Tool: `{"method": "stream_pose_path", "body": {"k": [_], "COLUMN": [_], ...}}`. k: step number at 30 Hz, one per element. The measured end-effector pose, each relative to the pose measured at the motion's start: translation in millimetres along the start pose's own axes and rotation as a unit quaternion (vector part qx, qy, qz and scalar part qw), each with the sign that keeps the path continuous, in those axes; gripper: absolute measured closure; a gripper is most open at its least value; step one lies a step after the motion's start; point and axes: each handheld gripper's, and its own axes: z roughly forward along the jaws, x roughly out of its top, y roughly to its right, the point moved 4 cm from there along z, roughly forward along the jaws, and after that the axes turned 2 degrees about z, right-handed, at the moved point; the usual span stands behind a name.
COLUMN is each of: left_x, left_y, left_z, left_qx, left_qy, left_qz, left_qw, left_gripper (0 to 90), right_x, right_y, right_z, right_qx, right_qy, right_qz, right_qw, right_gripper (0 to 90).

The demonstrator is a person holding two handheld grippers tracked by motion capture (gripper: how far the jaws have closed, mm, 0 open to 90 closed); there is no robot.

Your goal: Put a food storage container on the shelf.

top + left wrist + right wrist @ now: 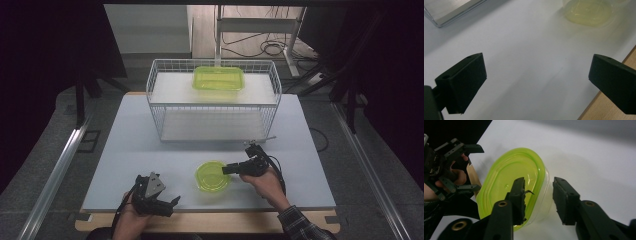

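A clear tub with a lime-green lid (212, 176) (509, 182) stands on the white table near the front edge. My right gripper (226, 170) (539, 180) reaches in from the tub's right side and straddles its rim. One jaw lies over the lid, the other stands outside the clear wall with a small gap, so it is open. My left gripper (173, 205) (537, 65) rests at the front left, jaws wide apart over bare table with nothing between them. Its own view has the tub (587, 12) blurred at the top right. It also appears in the right gripper view (480, 168).
A white wire basket (150, 90) with two shelves stands at the back middle of the table. A second green-lidded tub (218, 78) sits on its upper shelf. The wooden table edge (594, 112) runs close under my left gripper. Dark curtains flank both sides.
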Motion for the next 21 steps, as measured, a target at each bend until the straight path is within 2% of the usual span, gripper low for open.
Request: {"method": "stream_pose_path", "body": {"k": [5, 7, 8, 10, 11, 14, 21], "left_x": [1.2, 1.3, 1.4, 1.5, 1.5, 1.4, 1.1], "left_y": [2.4, 2.6, 2.7, 2.1, 1.7, 1.3, 0.6], "left_z": [-0.1, -0.1, -0.2, -0.7, -1.1, -1.2, -0.8], "left_qx": [-0.001, -0.001, -0.001, 0.000, 0.001, 0.002, 0.003], "left_qy": [0.001, 0.001, 0.001, 0.001, 0.002, 0.003, 0.002], "left_qz": [0.010, 0.012, 0.012, 0.014, 0.013, 0.012, 0.007], "left_qw": [0.9999, 0.9999, 0.9999, 0.9999, 0.9999, 0.9999, 1.0000], "left_gripper": [0.9, 0.9, 0.9, 0.9, 0.9, 0.9, 0.7], "right_x": [0.8, 0.8, 0.9, 1.1, 2.4, 4.9, 9.0], "right_y": [2.3, 1.4, -0.8, -2.3, -4.7, -6.8, -7.9], "right_z": [0.2, 0.2, -0.1, -0.6, -2.7, -7.6, -19.3], "right_qx": [0.035, 0.035, 0.044, 0.046, 0.035, 0.029, 0.033], "right_qy": [-0.010, -0.011, -0.011, -0.012, -0.010, -0.004, 0.014], "right_qz": [0.034, 0.036, 0.040, 0.042, 0.034, 0.028, 0.030], "right_qw": [0.9988, 0.9987, 0.9982, 0.9980, 0.9988, 0.9992, 0.9989], "right_gripper": [79.6, 80.0, 80.6, 80.7, 80.9, 81.0, 80.9]}}
